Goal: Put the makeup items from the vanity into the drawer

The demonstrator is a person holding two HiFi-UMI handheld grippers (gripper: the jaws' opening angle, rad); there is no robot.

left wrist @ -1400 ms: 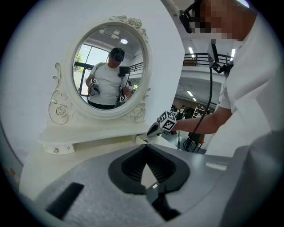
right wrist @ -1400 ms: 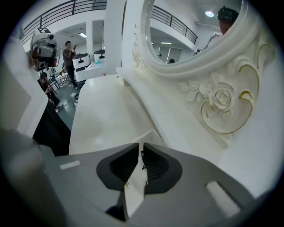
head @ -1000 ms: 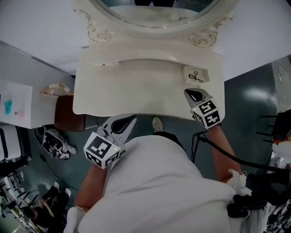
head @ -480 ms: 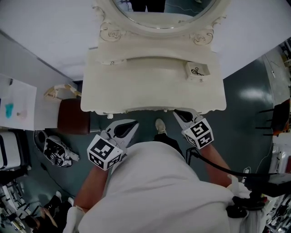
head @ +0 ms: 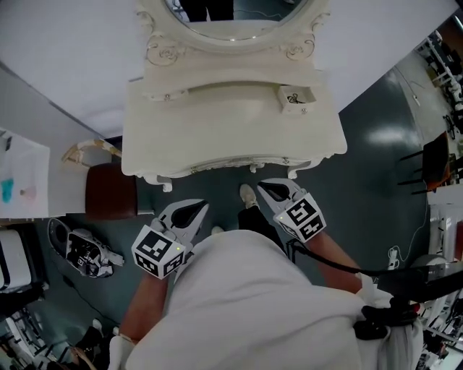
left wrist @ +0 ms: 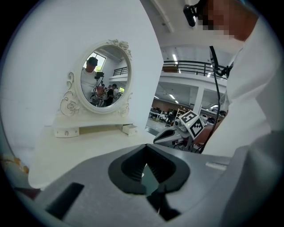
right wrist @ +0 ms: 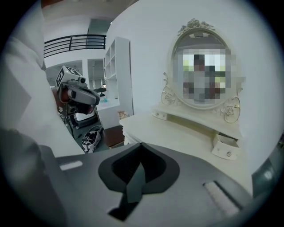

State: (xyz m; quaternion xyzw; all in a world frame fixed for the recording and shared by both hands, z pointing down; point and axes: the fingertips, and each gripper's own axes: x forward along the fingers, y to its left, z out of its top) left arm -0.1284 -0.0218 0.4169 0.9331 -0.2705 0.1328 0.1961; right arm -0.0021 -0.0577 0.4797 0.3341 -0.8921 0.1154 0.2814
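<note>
The cream vanity (head: 231, 137) stands under its oval mirror (head: 231, 18), and its top is bare. At its back right a small drawer (head: 296, 97) is pulled open with a thin black item inside. My left gripper (head: 198, 209) hangs shut and empty over the floor, below the vanity's front edge. My right gripper (head: 268, 188) is shut and empty too, just off the front edge. In the left gripper view my jaws (left wrist: 145, 150) meet, and the drawer (left wrist: 129, 129) is far ahead. The right gripper view shows the right gripper (right wrist: 141, 148) shut and the drawer (right wrist: 226, 146) at the right.
A brown stool (head: 110, 191) stands left of the vanity, with a bag (head: 83, 246) on the floor below it. A white table (head: 22, 177) is at the far left. A black cable (head: 347, 267) trails from my right gripper. My shoe (head: 248, 195) shows between the grippers.
Both grippers have drawn back from the vanity. The right one was over the top near the small drawer and is now off the front edge. The vanity looks farther away.
</note>
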